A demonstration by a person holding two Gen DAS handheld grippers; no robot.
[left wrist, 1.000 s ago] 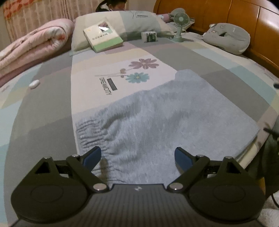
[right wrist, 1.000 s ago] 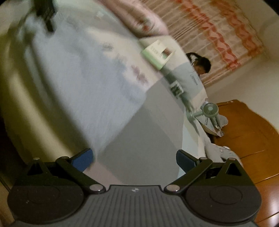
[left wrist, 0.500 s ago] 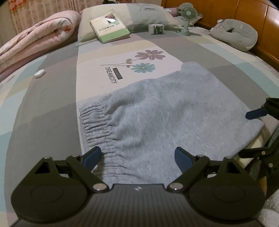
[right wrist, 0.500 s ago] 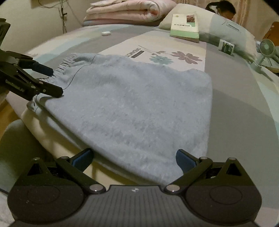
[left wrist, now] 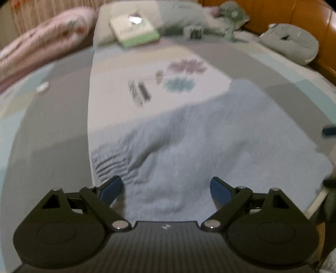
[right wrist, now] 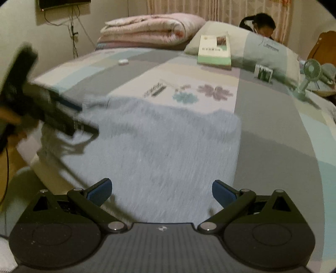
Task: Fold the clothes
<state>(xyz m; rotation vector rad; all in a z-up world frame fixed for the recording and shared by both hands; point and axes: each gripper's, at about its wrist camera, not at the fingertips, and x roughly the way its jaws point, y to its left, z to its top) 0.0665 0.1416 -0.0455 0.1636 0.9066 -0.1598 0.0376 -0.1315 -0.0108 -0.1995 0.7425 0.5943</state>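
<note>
A light blue knitted garment (left wrist: 210, 142) lies flat on the bed, its gathered elastic waistband (left wrist: 111, 159) at the left. My left gripper (left wrist: 166, 190) hangs open just over the waistband end, nothing between its fingers. In the right wrist view the same garment (right wrist: 168, 147) spreads ahead, and my right gripper (right wrist: 160, 192) stands open above its near edge. The left gripper (right wrist: 63, 117) shows blurred at the left, over the waistband corner. A fingertip of the right gripper (left wrist: 329, 130) peeks in at the right edge of the left wrist view.
The patchwork bedsheet (right wrist: 273, 126) carries a book (right wrist: 214, 50) on a pillow (right wrist: 262, 48), a small box (right wrist: 263, 72), a mint hand fan (right wrist: 308, 77) and a folded pink quilt (right wrist: 151, 29). A person (right wrist: 260, 23) sits behind the pillow. A wooden headboard (left wrist: 294, 19) runs along the right.
Both grippers have moved forward over the garment, the left one in over the waistband corner. The garment's left part has wrinkled a little. Both stay open.
</note>
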